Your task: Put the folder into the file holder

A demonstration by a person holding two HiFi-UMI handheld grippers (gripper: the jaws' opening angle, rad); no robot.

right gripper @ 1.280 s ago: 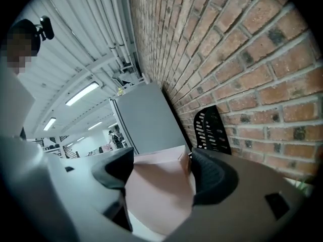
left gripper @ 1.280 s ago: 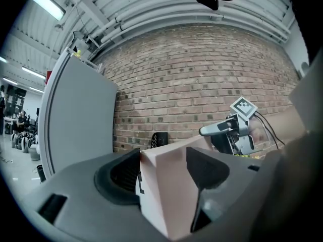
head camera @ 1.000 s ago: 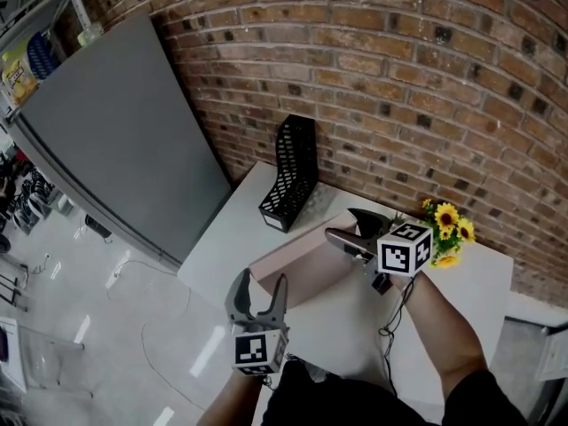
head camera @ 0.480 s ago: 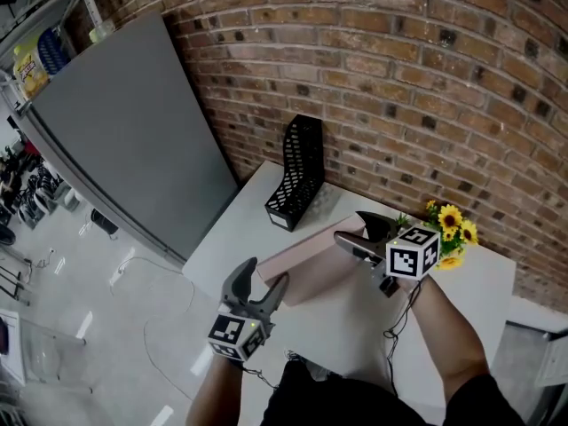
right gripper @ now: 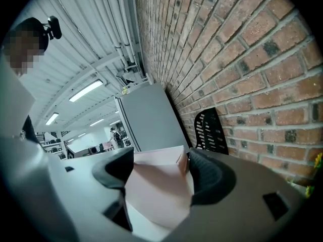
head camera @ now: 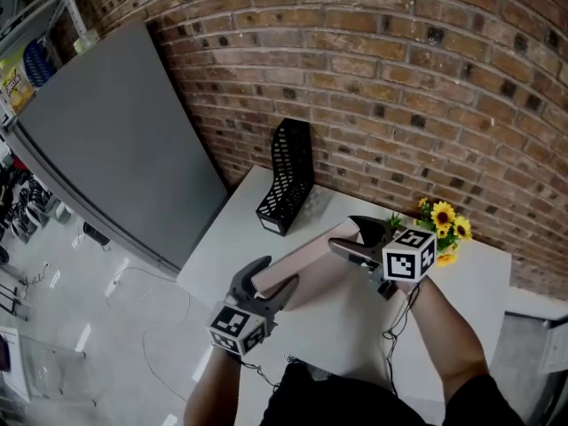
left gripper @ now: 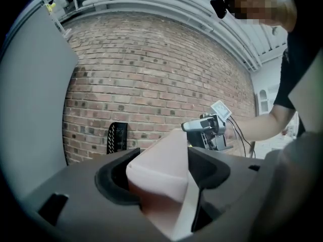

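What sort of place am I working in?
Probably an office or lab workspace: a white table against a brick wall, a black mesh file holder on it, and ceiling strip lights over an open room in the right gripper view.

We note brick wall (head camera: 399, 78) behind white table (head camera: 229, 234); sunflowers (head camera: 444, 224) at table's far right, by wall; we see tall grey panel (head camera: 115, 140) left of table; shelving (head camera: 27, 51) beyond.
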